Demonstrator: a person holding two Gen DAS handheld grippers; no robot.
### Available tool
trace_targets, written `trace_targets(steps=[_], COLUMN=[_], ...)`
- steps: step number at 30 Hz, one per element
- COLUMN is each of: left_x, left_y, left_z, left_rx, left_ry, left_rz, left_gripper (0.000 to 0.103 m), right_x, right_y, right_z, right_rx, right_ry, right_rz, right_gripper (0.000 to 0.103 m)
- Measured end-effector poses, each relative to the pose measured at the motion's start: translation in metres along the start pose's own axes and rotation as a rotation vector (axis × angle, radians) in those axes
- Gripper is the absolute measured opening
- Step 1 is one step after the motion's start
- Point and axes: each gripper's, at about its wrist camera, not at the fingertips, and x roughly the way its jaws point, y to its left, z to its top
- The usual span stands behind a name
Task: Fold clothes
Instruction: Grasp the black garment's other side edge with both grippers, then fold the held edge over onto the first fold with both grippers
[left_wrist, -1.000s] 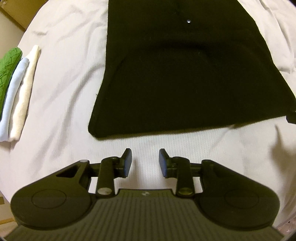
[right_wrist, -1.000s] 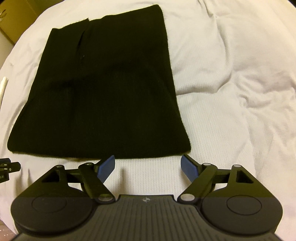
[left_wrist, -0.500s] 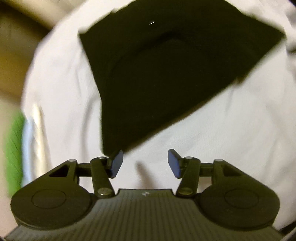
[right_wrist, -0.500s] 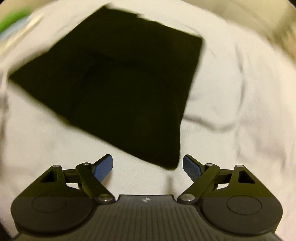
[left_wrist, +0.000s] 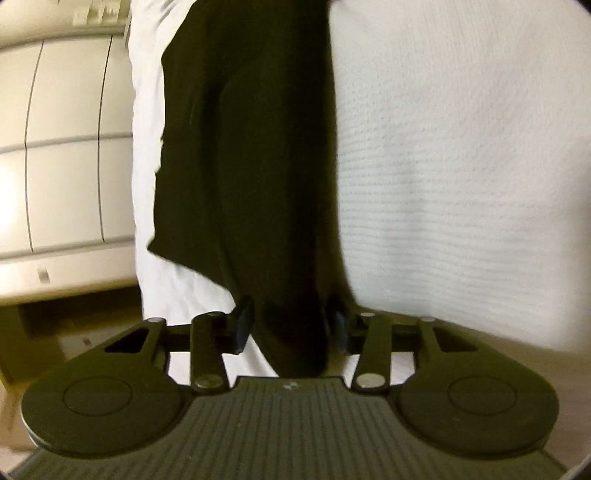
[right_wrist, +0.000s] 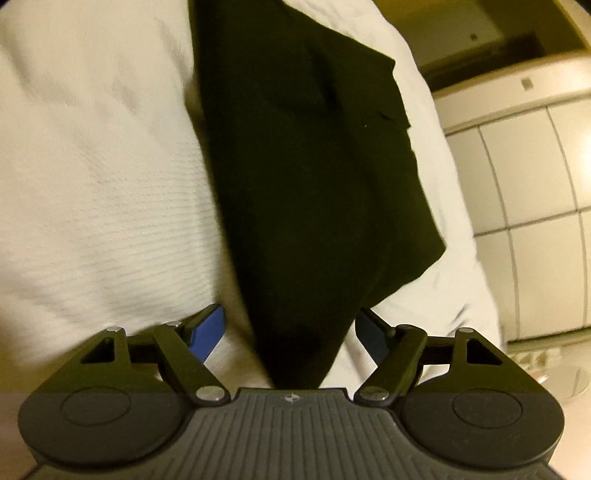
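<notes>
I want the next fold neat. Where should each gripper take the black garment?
Take the black garment at its two near corners, coming in low from the near hem. It lies flat on the white bedding, and each corner already sits between open jaws.

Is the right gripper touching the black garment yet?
Cannot tell. In the right wrist view the black garment runs between the right gripper fingers; white bedding shows beside the left finger, but the other finger meets the dark edge in blur.
</notes>
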Motion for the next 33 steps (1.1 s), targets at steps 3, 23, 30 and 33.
trace_targets(steps=[3, 23, 30, 33], left_x=[0.01, -0.131, -0.211, -0.244], left_y=[0.009, 0.018, -0.019, -0.037], left_z=[-0.006, -0.068, -0.086, -0.083], left_rx=[-0.019, -0.043, -0.107, -0.137], left_ry=[-0.023, -0.249, -0.205, -0.175], left_rz=[-0.025, -0.164, -0.247, -0.274], left_gripper=[0.02, 0.01, 0.009, 0.009], right_x=[0.021, -0.096, -0.172, -0.198], right_y=[0.004, -0.017, 0.035, 0.048], right_z=[0.001, 0.003, 0.001, -0.007], right_rx=[-0.078, 0.018, 0.087, 0.111], right_ry=[0.016, -0.021, 0.015, 0.02], right_rz=[-0.042, 0.162, 0.286, 0.322], right_gripper=[0.051, 0.009, 0.01, 0.01])
